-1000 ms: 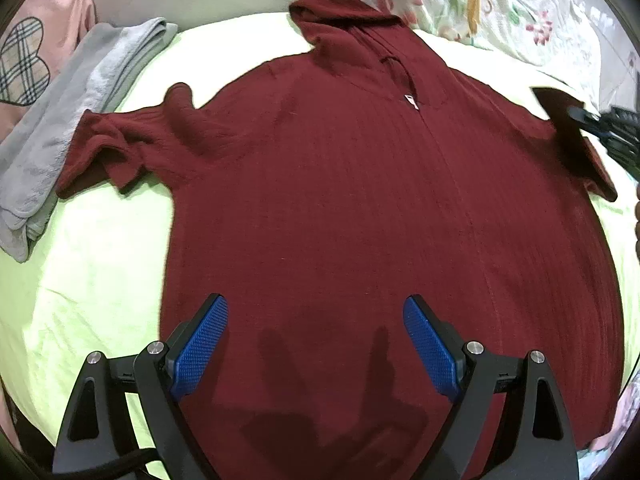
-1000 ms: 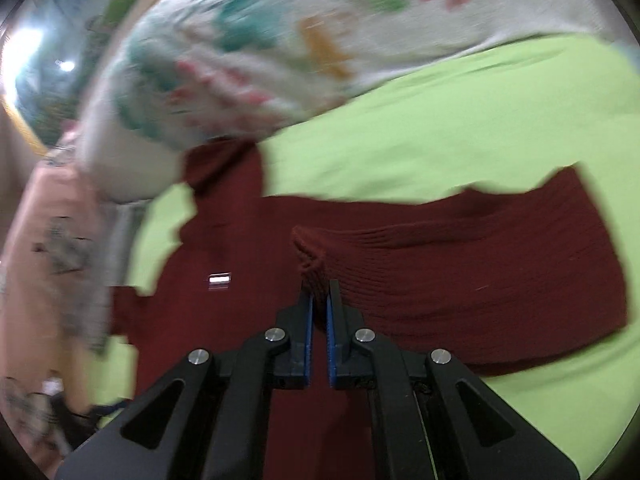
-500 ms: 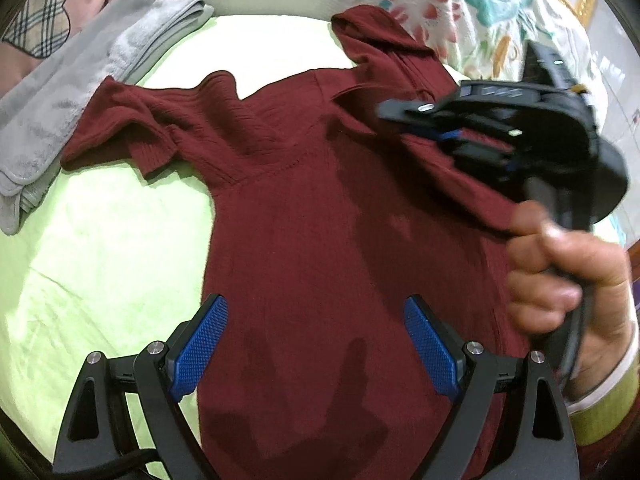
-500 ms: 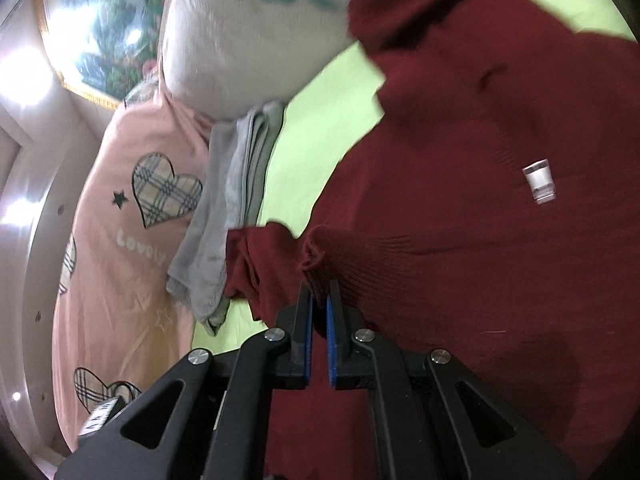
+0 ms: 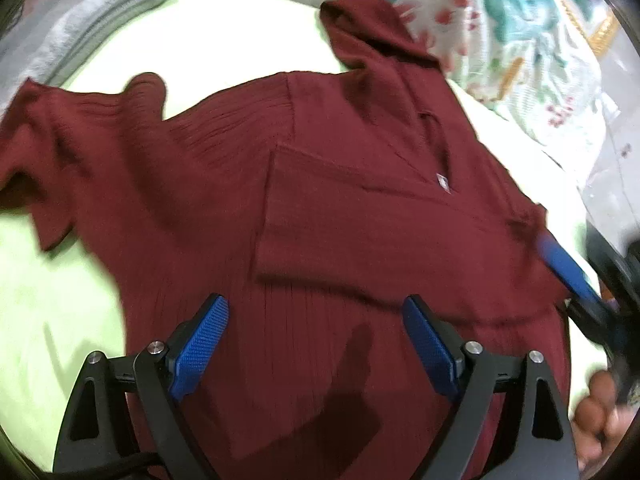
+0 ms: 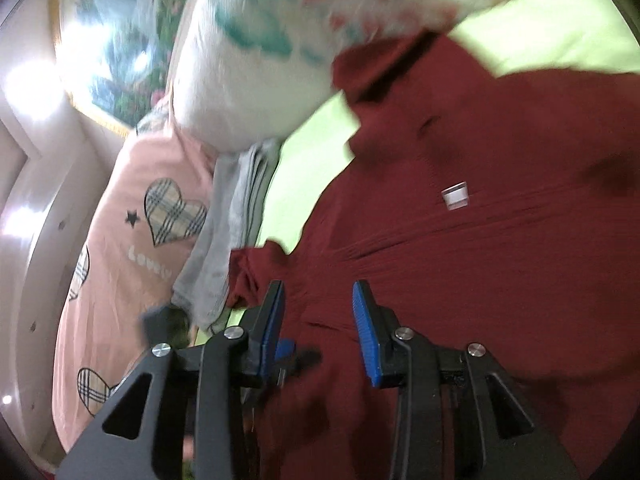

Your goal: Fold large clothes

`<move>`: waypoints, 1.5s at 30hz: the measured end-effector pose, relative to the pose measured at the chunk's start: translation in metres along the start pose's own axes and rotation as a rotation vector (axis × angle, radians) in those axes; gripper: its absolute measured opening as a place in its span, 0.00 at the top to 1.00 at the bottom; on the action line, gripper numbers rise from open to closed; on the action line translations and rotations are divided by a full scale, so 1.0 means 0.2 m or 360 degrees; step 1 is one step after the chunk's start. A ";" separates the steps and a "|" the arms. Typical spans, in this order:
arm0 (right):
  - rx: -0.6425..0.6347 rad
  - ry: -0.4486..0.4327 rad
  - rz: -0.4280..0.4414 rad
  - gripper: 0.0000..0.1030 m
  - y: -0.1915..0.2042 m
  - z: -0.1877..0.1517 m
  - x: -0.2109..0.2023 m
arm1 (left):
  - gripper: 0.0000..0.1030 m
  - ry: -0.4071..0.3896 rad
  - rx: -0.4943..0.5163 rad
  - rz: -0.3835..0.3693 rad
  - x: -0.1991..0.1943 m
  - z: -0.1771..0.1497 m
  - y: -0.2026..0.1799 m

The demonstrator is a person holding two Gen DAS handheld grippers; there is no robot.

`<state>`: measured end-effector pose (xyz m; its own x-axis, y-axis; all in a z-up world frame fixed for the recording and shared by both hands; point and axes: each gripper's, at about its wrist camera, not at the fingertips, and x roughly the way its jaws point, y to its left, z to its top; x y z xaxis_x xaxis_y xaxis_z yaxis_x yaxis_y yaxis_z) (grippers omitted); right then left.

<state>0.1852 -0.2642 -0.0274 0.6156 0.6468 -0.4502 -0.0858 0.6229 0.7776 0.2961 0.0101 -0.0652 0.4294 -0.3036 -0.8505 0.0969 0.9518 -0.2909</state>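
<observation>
So, left gripper wide open over the maroon hooded sweater on the green bedsheet, right gripper partly open, seemingly holding nothing, one sleeve folded across the chest.

left gripper: jaws spread wide, nothing between the pads, pointing forward and down
right gripper: jaws parted, nothing held
right hand: wrapped on the handle, at the left gripper's right
</observation>
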 end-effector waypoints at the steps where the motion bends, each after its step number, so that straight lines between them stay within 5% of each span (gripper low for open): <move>1: 0.0018 -0.0052 -0.0033 0.63 -0.03 0.00 -0.10 | 0.15 -0.0006 0.0000 0.0012 0.04 0.04 0.00; 3: 0.0047 -0.0150 -0.0112 0.62 -0.09 -0.01 -0.27 | 0.27 -0.0038 0.0018 0.0032 0.07 0.08 -0.02; 5: 0.0095 -0.0253 -0.0212 0.61 -0.16 -0.01 -0.43 | 0.64 -0.0072 0.0036 0.0047 0.10 0.13 -0.05; 6: 0.0126 -0.0317 -0.0275 0.61 -0.21 0.00 -0.52 | 0.96 -0.0074 0.0049 0.0040 0.10 0.14 -0.07; 11: 0.0154 -0.0401 -0.0493 0.60 -0.34 0.10 -0.69 | 0.95 -0.0267 0.0007 0.0082 -0.06 0.11 -0.02; 14: 0.0085 -0.0379 -0.0589 0.43 -0.40 0.19 -0.69 | 0.95 -0.0278 -0.0019 0.0140 -0.08 0.11 0.07; 21: 0.0068 -0.0079 -0.0859 0.40 -0.64 0.36 -0.42 | 0.95 -0.0288 -0.0045 0.0187 -0.05 0.09 0.09; 22: 0.0065 -0.0032 -0.0858 0.41 -0.68 0.35 -0.39 | 0.95 -0.0287 -0.0050 0.0186 -0.06 0.09 0.10; 24: 0.0034 0.0058 -0.0856 0.91 -0.71 0.36 -0.32 | 0.95 -0.0261 -0.0063 0.0171 -0.05 0.08 0.10; 28: 0.0022 -0.0010 -0.0867 0.92 -0.73 0.39 -0.41 | 0.95 -0.0256 0.0016 0.0118 -0.07 0.08 0.02; 32: 0.0018 0.0065 -0.0926 0.91 -0.78 0.38 -0.39 | 0.95 -0.0227 0.0052 0.0149 -0.02 0.07 -0.02; 35: -0.0049 -0.0050 -0.1075 0.82 -0.66 0.35 -0.46 | 0.95 -0.0186 0.0016 0.0144 0.02 0.07 0.02; 37: -0.0193 -0.0137 -0.1058 0.82 -0.52 0.32 -0.49 | 0.94 -0.0191 0.0020 0.0137 0.01 0.06 0.03; 40: -0.0336 0.0016 -0.0992 0.80 -0.43 0.25 -0.40 | 0.93 -0.0190 0.0035 0.0163 0.00 0.05 0.02; 42: -0.0296 0.0124 -0.1121 0.79 -0.51 0.22 -0.34 | 0.91 -0.0190 0.0022 0.0147 -0.04 0.02 0.04; 43: -0.0250 0.0127 -0.1192 0.79 -0.57 0.21 -0.35 | 0.89 -0.0192 0.0018 0.0143 -0.06 0.01 0.05; 45: -0.0123 0.0026 -0.1084 0.79 -0.60 0.20 -0.45 | 0.89 -0.0214 0.0014 0.0147 -0.15 -0.04 0.10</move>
<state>0.1719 -0.4142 -0.0626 0.5402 0.1060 -0.8348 0.2602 0.9224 0.2855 0.2774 0.0380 -0.0487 0.5534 -0.2070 -0.8068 0.0593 0.9760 -0.2098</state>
